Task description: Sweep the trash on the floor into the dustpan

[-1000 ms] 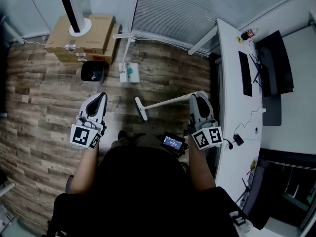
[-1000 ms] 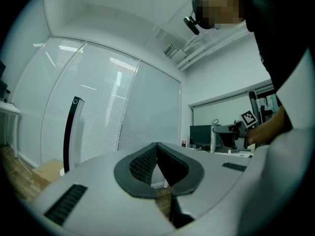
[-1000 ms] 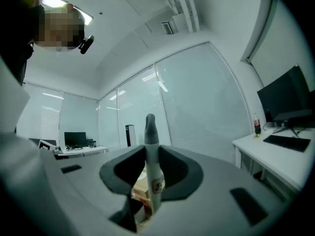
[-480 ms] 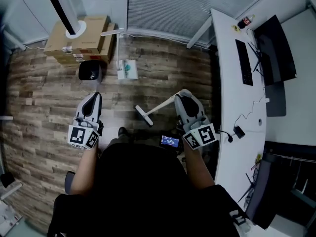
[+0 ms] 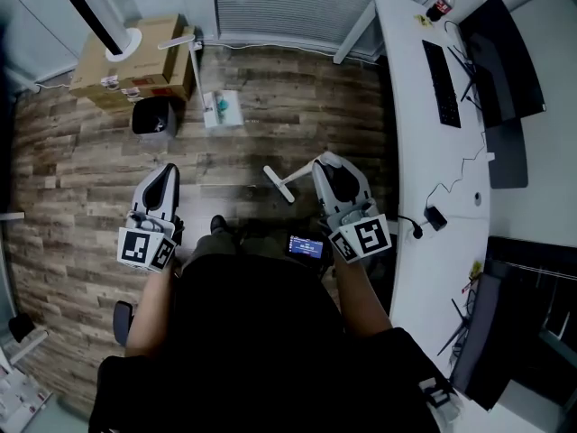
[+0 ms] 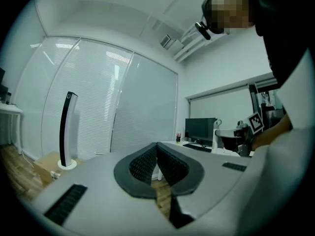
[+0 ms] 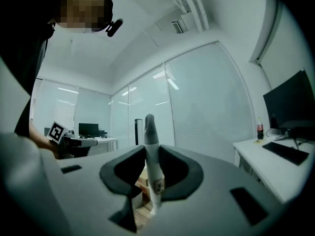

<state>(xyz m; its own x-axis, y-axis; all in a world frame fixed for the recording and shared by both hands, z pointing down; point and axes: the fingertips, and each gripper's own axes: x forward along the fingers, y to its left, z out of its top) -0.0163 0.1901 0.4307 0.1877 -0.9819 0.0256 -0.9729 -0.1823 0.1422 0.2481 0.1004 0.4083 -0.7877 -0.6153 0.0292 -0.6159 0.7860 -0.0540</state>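
Note:
My right gripper (image 5: 326,164) is shut on the white broom handle (image 7: 151,166), which stands up between its pads in the right gripper view. The broom's white head (image 5: 279,184) rests on the wood floor just left of that gripper. The pale dustpan (image 5: 222,113) lies farther off on the floor near the window wall. Its long handle (image 5: 195,59) rises from it, and something small and teal (image 5: 222,105) sits on it. My left gripper (image 5: 167,173) hangs shut and holds nothing, over the floor left of the broom. Its pads (image 6: 170,163) meet with no gap.
A black bin (image 5: 153,117) stands beside a cardboard box (image 5: 135,57) and a tower fan base (image 5: 120,43) at the far left. A white desk (image 5: 410,124) with keyboard and monitor runs along the right. A window wall with blinds (image 5: 279,3) closes the far side.
Both grippers have shifted across the floor. The broom head has drawn closer to my right gripper, and less of the handle shows. Both grippers stay shut.

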